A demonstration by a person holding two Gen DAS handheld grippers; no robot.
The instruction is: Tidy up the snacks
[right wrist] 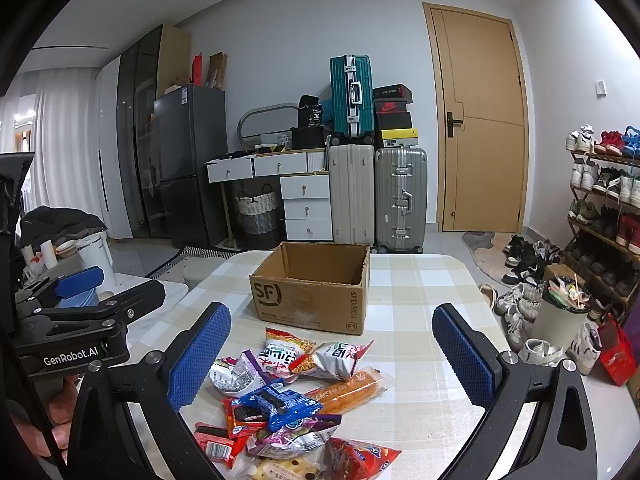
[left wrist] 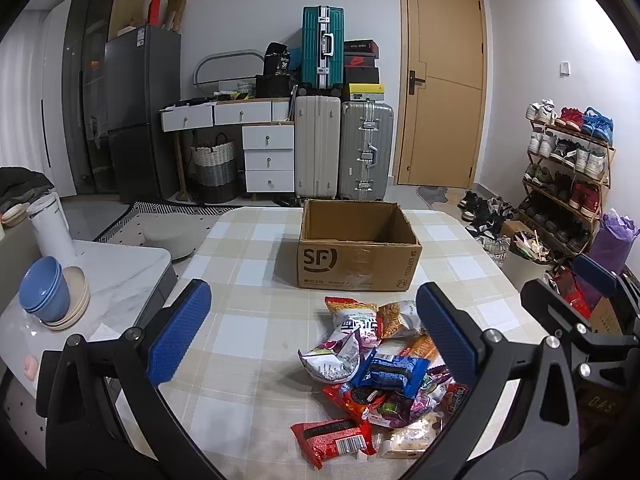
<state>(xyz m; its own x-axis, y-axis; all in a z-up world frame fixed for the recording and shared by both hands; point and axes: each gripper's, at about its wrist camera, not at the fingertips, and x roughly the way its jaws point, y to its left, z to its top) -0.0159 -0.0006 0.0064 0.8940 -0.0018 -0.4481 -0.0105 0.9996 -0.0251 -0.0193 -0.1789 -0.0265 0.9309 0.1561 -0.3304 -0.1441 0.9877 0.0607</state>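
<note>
Right wrist view: we hold both grippers wide apart, empty; the snack pile [right wrist: 288, 404] lies just beneath our right gripper [right wrist: 332, 356], nearer than the left gripper [left wrist: 316, 332].

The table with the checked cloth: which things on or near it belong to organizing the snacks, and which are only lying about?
For the job:
- pile of snack packets
- open cardboard box, empty as far as visible
- left claw and right claw, both open

Only lying about:
- blue bowls
- white kettle
- suitcases
- shoe rack
</note>
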